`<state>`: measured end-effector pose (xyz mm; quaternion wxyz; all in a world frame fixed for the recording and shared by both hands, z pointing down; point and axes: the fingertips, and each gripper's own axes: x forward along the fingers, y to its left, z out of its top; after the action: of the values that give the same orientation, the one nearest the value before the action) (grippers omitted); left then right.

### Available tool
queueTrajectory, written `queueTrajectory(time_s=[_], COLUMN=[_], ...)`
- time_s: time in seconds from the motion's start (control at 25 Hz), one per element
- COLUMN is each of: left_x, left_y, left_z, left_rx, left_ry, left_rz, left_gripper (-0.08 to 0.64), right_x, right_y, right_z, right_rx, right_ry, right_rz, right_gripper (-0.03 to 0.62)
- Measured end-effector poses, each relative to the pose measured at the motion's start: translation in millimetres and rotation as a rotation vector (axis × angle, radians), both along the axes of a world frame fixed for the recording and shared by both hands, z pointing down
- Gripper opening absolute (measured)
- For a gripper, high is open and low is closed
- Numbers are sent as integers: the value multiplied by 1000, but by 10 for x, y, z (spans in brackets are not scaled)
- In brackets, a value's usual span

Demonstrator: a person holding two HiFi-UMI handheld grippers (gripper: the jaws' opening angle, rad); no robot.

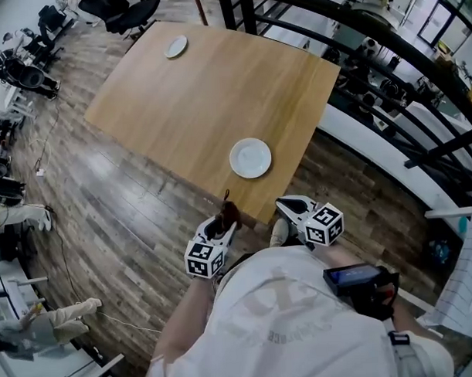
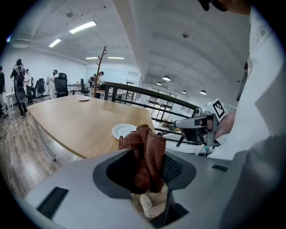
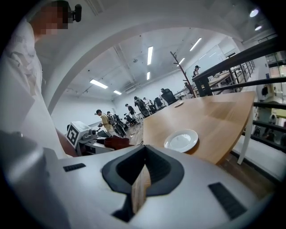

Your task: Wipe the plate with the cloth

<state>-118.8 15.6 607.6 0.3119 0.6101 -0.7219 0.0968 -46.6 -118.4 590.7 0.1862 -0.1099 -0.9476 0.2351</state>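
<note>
Wiping has not begun: left gripper [image 1: 224,225] clamps the brown cloth [image 2: 145,150] short of the table [image 1: 217,84] edge, right gripper [image 1: 295,210] is closed on nothing, and the white plate [image 1: 250,158] lies untouched near that edge, all strokes remaining.

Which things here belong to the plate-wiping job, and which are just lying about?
For the job:
brown cloth, clamped in the left gripper
near plate, probably the one to wipe

Just about:
far plate
office chair
right gripper, shut and empty
</note>
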Motion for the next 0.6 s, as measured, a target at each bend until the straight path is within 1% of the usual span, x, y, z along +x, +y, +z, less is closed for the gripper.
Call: queueTrajectory(time_s=[0.12,0.32,0.6], left_x=[-111,-298,-507], left_y=[-56,-365,-476], left_z=[-1,-25,-21], left_rx=[-24,-44,-60], left_ry=[-14,-32,-39], left_rz=[2,10,64], left_gripper=[169,169,170], right_x=[-99,-231,-291], right_y=[-109,-443,-452], right_z=[11,31,91], right_rx=[-34,-58,-74], right_ry=[-5,-16,2], right_rz=[19,48,95], right_gripper=[14,12,13])
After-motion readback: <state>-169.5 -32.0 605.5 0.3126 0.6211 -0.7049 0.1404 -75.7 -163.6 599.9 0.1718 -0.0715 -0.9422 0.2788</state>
